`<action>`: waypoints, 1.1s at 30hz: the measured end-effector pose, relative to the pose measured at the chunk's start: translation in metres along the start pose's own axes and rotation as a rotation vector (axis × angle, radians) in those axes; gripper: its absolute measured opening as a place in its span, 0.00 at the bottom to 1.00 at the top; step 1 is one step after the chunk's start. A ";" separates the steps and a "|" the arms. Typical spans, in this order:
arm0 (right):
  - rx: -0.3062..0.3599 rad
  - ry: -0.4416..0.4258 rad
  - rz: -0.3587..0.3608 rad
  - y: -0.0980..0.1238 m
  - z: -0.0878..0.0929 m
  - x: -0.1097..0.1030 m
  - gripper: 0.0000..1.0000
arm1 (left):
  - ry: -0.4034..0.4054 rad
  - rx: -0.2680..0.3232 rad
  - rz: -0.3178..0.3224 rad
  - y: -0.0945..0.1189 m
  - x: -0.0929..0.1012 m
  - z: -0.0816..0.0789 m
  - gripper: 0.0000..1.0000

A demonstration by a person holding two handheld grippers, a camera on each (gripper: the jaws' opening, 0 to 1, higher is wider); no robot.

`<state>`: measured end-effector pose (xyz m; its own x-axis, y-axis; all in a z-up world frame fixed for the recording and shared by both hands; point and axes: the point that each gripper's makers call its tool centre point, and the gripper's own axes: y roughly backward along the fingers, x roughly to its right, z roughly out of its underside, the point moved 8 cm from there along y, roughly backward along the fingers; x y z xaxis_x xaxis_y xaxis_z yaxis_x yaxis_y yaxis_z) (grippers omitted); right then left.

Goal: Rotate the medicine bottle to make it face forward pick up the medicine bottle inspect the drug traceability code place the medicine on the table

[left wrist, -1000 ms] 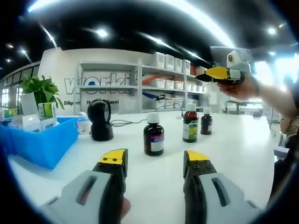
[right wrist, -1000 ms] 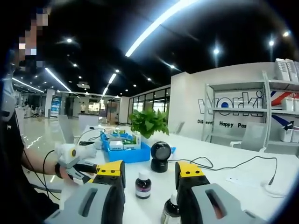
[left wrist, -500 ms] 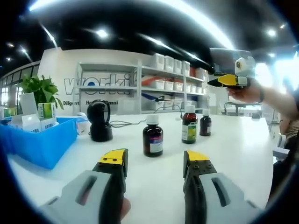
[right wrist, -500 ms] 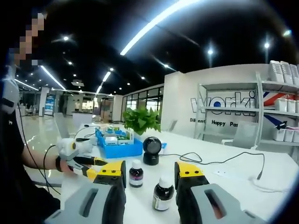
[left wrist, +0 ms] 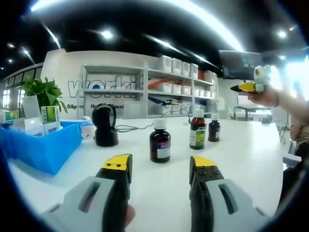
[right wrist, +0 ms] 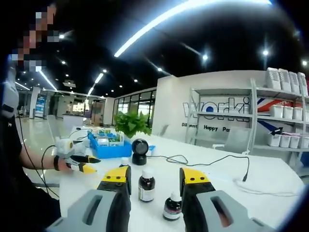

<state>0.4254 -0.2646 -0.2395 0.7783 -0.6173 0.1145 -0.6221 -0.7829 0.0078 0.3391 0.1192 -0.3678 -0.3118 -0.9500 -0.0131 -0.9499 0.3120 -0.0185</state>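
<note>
- The left hand-held gripper (left wrist: 158, 170), jaws spread and empty, faces an upright bottle (left wrist: 159, 141) straight ahead on the tabletop (left wrist: 241, 150).
- The right hand-held gripper (right wrist: 150, 178), also spread, hovers farther off.

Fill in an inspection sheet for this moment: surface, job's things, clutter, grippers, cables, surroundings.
Surface: white table, bare in front of the left gripper.
Job's things: three dark medicine bottles with white caps standing upright on the table, none held.
Clutter: blue bin holding boxes; black round-headed device; potted plant.
Grippers: left gripper open, low over the table, short of the bottles; right gripper open, raised, with two bottles showing between its jaws.
Cables: black cable looping across the table.
Surroundings: shelving with white containers; wall lettering; ceiling lights.
</note>
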 end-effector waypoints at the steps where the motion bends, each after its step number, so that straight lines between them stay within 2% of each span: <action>1: -0.004 0.012 0.015 0.004 0.001 0.003 0.36 | 0.002 -0.002 0.000 0.000 0.000 0.000 0.38; 8: 0.017 -0.001 0.104 0.030 0.009 0.021 0.36 | 0.009 0.002 0.006 0.000 0.000 0.000 0.38; 13: 0.044 -0.017 0.142 0.038 0.018 0.023 0.35 | 0.008 -0.004 0.012 -0.001 0.001 0.000 0.38; 18: 0.053 -0.018 0.182 0.043 0.039 0.022 0.35 | 0.010 -0.007 0.005 -0.001 0.000 0.001 0.38; 24: 0.087 -0.070 0.239 0.045 0.065 0.024 0.34 | 0.015 -0.003 0.007 -0.001 0.001 0.000 0.38; 29: 0.064 -0.073 0.242 0.045 0.086 0.023 0.36 | 0.007 0.001 0.015 -0.002 0.000 0.000 0.39; 33: 0.078 -0.106 0.258 0.047 0.100 0.023 0.37 | 0.004 -0.002 -0.017 -0.002 -0.004 0.001 0.39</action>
<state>0.4226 -0.3234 -0.3359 0.6021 -0.7984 -0.0015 -0.7956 -0.5998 -0.0850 0.3423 0.1219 -0.3686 -0.2961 -0.9551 -0.0085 -0.9550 0.2963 -0.0164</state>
